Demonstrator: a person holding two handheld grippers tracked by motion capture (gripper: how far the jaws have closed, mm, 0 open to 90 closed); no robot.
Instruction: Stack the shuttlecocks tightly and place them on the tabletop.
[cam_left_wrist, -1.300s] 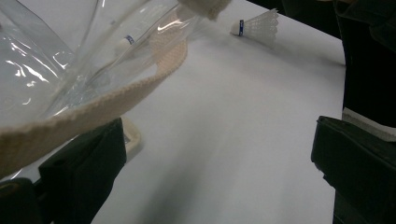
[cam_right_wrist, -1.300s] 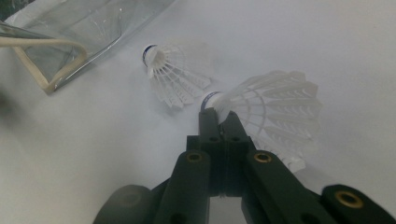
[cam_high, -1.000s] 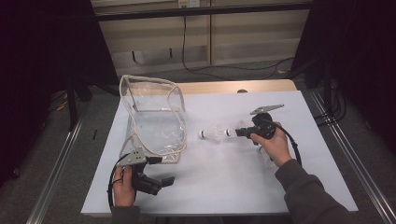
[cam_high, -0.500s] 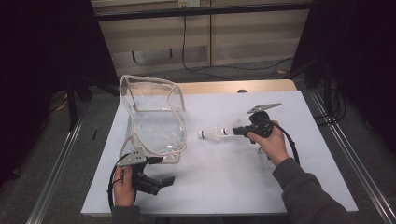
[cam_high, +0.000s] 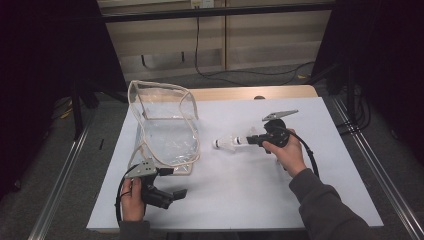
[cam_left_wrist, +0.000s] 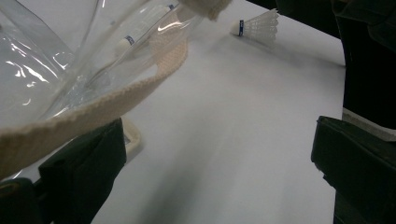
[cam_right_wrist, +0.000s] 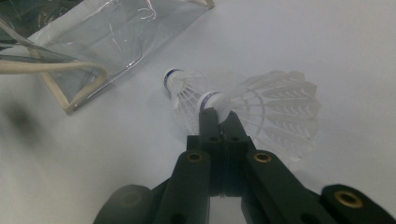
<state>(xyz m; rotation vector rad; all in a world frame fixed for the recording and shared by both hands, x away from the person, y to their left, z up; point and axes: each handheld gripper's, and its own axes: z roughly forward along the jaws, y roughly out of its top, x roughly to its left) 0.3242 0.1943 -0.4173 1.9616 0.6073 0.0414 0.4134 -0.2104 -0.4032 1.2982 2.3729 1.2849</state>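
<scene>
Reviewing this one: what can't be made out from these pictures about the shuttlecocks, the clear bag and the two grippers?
- Right gripper: jaws shut at a shuttlecock; which part they pinch is hidden by the jaws themselves.
- High view: the shuttlecocks are too small to count.
- Clear bag: glare hides how many shuttlecocks lie inside; the left gripper view shows at least one.
- Left gripper: fingertips cut off by the bottom edge.

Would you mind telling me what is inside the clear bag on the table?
Through the clear bag, the left gripper view shows at least one shuttlecock inside. Glare and folded plastic hide the rest, so a full count is not possible.
</scene>
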